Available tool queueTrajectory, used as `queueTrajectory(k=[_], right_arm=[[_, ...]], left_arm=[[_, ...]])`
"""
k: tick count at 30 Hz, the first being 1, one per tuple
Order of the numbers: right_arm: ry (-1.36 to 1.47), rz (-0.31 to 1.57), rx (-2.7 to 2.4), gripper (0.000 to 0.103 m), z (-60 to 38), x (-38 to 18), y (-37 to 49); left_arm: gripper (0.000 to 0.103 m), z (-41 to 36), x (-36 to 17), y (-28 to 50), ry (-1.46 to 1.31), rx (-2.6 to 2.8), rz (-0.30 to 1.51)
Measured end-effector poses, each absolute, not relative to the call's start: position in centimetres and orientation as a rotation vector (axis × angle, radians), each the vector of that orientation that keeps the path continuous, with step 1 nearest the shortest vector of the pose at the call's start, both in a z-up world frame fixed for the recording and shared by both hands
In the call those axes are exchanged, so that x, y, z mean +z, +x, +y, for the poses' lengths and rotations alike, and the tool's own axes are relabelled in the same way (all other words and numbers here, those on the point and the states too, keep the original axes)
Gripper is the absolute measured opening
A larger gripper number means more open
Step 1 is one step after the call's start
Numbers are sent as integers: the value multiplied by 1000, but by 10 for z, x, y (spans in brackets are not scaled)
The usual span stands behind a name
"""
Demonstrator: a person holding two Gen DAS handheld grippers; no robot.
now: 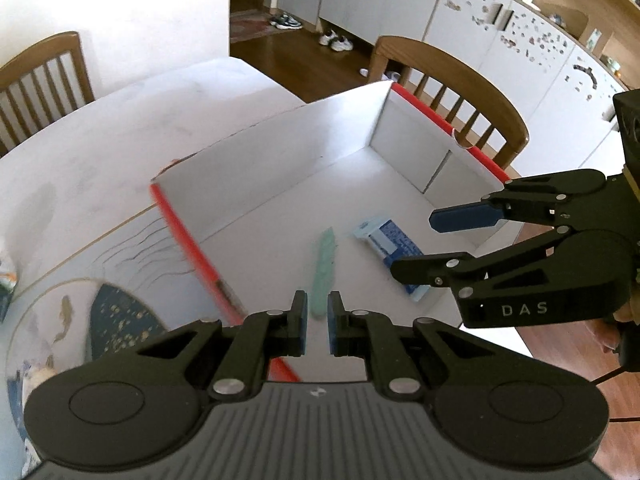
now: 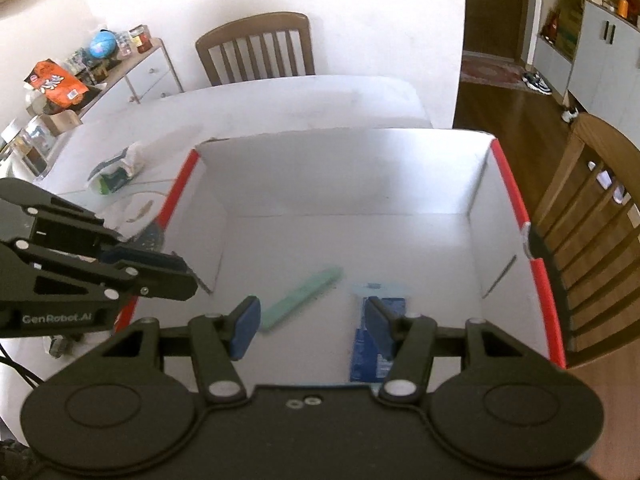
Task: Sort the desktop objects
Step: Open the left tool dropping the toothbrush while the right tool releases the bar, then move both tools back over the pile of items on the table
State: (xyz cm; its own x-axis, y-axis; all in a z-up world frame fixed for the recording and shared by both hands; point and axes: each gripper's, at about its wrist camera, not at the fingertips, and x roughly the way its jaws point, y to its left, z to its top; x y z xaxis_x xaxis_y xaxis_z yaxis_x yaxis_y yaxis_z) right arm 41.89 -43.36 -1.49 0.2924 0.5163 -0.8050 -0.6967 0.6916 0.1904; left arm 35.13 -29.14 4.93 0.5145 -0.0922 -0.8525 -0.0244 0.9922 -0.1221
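A white cardboard box with red rims stands on the table. On its floor lie a mint-green flat strip and a blue-and-white packet. My left gripper hovers above the box's near edge, shut and holding nothing, with the strip lying far below its tips. My right gripper reaches in from the right, above the packet. In the right wrist view the right gripper is open and empty over the box, between the strip and the packet. The left gripper hangs over the left rim.
Wooden chairs stand behind and to the right of the white table. A fish-patterned mat lies left of the box. A tissue pack sits on the table. A cluttered sideboard is at far left.
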Motion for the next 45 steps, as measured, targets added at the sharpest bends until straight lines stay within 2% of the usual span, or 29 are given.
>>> queueTrajectory(k=[6,8,12,15,17,18,19,20,21,38,41,43,45], right_arm=[[-190,959,835,59,-429,-7,406],[-188,949,840,64,-428,-4,400],[-194,941,843,65,-423,-1,388],[-194,941,829,67,-420,-1,382],[-191,942,822,68,-418,0,378],[-190,941,819,69,-417,0,375],[-188,940,817,70,-415,0,373],[-187,937,815,71,-414,1,370],[-187,931,815,72,-412,1,366],[-171,893,833,76,-365,12,315],[-172,891,839,76,-357,13,306],[-172,889,845,77,-350,14,299],[-173,888,850,77,-343,13,292]], left_arm=[[9,-285,58,328,-108,-19,997],[9,-282,60,321,-105,-17,986],[9,-273,61,312,-125,-24,981],[14,-268,61,305,-131,-33,976],[25,-266,62,301,-134,-39,970],[41,-265,63,299,-127,-39,963],[68,-264,64,296,-118,-38,955],[78,-264,66,293,-111,-40,947],[82,-262,67,290,-108,-44,935],[88,-204,74,221,-168,-5,898],[93,-192,72,207,-183,3,899],[101,-185,71,198,-186,8,896],[102,-178,69,188,-191,19,891]])
